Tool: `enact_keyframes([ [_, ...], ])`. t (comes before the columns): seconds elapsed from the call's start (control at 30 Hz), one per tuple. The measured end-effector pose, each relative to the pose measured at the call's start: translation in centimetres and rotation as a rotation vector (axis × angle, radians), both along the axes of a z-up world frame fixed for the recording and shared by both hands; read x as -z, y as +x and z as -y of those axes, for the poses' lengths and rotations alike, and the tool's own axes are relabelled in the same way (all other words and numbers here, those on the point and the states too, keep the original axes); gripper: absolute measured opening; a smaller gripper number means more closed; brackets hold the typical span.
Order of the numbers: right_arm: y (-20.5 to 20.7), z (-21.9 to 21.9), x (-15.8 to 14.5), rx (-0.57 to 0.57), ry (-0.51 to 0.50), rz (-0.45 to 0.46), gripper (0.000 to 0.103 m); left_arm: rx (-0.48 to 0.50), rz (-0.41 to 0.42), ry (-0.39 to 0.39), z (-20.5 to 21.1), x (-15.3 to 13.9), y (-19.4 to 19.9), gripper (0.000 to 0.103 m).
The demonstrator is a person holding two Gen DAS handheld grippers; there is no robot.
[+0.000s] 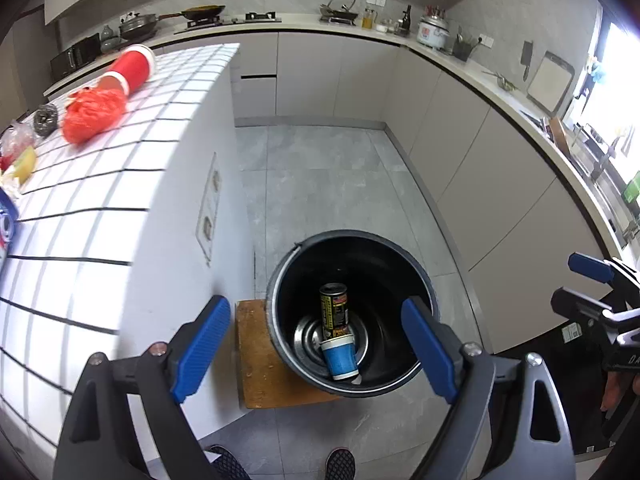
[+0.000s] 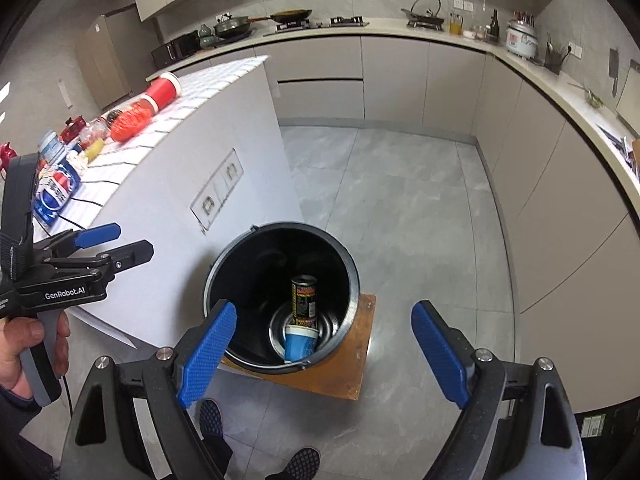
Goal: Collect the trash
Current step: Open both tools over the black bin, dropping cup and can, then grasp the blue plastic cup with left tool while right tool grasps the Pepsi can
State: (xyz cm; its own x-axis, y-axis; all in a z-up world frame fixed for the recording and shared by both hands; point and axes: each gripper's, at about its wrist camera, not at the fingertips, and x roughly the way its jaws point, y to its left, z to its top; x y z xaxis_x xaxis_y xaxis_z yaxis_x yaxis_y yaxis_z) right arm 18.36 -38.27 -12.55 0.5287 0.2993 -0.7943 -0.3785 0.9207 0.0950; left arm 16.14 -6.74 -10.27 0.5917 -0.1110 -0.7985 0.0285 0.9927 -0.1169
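Observation:
A black trash bucket (image 1: 412, 264) stands on a wooden board on the floor; it also shows in the right wrist view (image 2: 344, 264). Inside lie a black and yellow can (image 1: 333, 306) and a blue paper cup (image 1: 339, 358). My left gripper (image 1: 318, 352) is open and empty above the bucket. My right gripper (image 2: 324, 356) is open and empty above the bucket's near rim. On the white tiled island lie red paper cups (image 1: 132, 68), a red plastic bag (image 1: 92, 112) and a blue Pepsi can (image 2: 56, 192).
The wooden board (image 1: 260, 360) sits against the island's side (image 1: 192, 184). A steel scourer (image 1: 45, 120) and other scraps lie on the island's left. Kitchen counters with cookware run along the back and right. My shoes (image 2: 300, 462) show at the bottom.

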Motion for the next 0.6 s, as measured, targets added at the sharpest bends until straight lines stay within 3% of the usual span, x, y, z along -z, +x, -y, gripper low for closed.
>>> enact_keyframes([
  [0.2, -0.5, -2.5, -2.6, -0.017, 0.016, 0.039, 0.091, -0.053, 0.041, -0.027, -3.4, -2.5, -1.4, 0.089],
  [0.6, -0.2, -12.2, -5.8, -0.111, 0.050, 0.084, 0.091, -0.201, 0.146, 0.025, -14.5, -6.8, -3.7, 0.089],
])
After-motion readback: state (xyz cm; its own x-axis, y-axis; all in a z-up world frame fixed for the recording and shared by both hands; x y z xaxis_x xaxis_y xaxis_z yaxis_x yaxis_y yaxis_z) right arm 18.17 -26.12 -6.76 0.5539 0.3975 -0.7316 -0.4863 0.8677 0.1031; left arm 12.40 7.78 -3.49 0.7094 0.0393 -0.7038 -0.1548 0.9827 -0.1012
